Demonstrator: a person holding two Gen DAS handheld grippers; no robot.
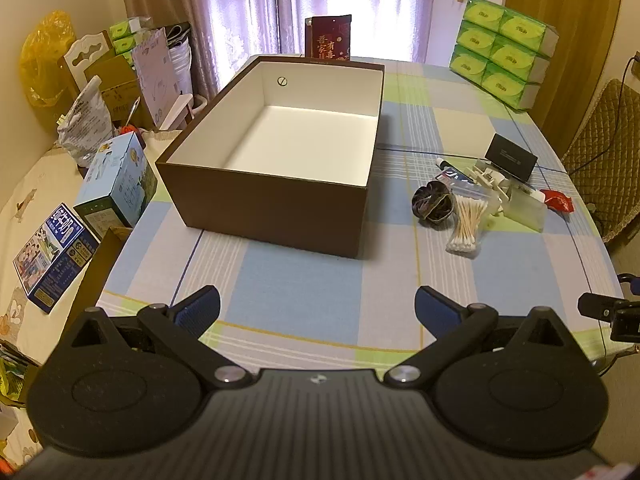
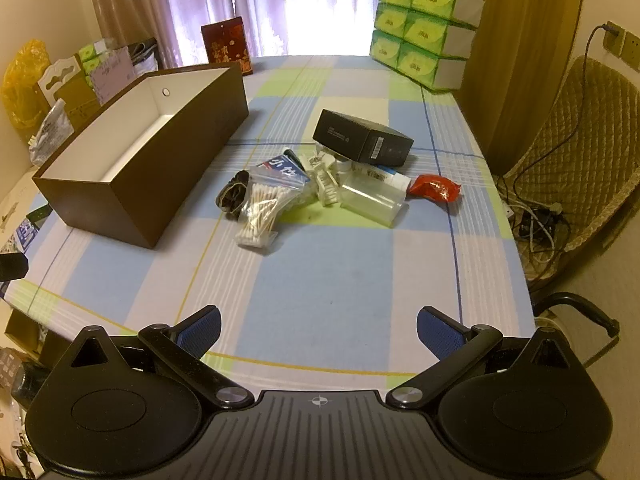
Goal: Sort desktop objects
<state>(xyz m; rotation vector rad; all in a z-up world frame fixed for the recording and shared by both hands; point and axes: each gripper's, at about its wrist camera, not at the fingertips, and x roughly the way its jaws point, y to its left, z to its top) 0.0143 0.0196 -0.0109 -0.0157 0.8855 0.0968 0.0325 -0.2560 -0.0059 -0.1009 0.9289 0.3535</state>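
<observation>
Hovering over the checked tablecloth [image 2: 320,272], both hand-held grippers — left [image 1: 318,308], right [image 2: 318,330] — gape wide, holding nothing.

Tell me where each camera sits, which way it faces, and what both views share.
Left wrist: on the left hand-held gripper, open, facing the empty brown box; clutter lies to the right.
Right wrist: on the right hand-held gripper, open, facing the cotton swab bag and black box.
Shared: box, clutter pile, green tissue packs, checked tablecloth.
</observation>
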